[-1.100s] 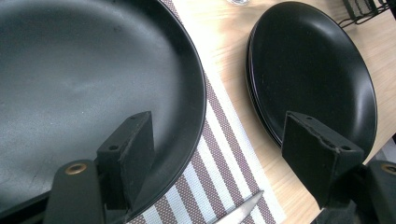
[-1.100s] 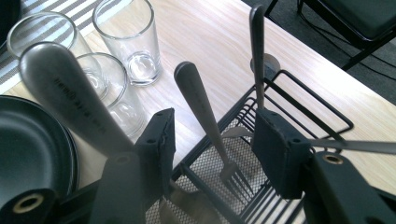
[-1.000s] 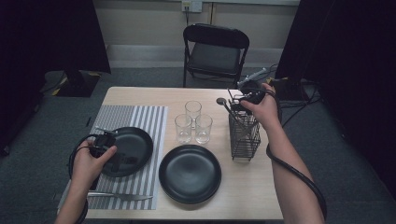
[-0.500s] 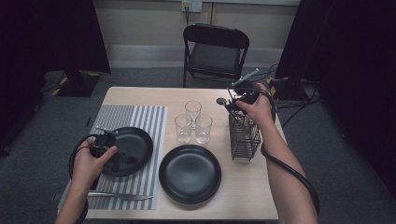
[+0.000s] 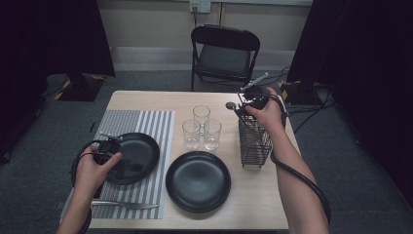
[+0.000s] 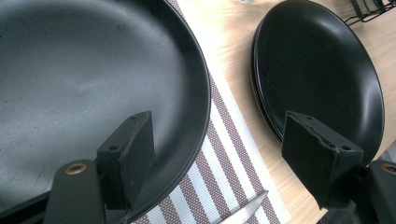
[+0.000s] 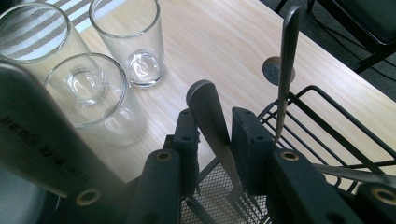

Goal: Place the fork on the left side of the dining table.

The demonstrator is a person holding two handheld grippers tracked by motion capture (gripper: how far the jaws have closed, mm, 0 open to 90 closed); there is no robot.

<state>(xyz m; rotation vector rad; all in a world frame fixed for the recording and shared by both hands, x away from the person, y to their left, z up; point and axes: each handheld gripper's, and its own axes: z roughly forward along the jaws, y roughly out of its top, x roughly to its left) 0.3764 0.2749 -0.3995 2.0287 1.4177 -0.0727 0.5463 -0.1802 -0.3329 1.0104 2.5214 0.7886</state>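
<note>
A light wooden table (image 5: 253, 209) is standing mid-frame. Lying on it are a striped placemat (image 5: 146, 122) at left, a stack of black plates (image 5: 197, 181) at lower centre, three glasses (image 5: 201, 117) above them, and a wire cutlery basket (image 5: 254, 144) at right.

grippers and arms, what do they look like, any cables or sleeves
Both grippers are black. The left gripper has two blocky black jaws with worn pads and brass-coloured screw rings at the base. The right gripper has the same. A thick black cable trails along the right forearm. Forearms are bare, with no sleeves in view.
</note>
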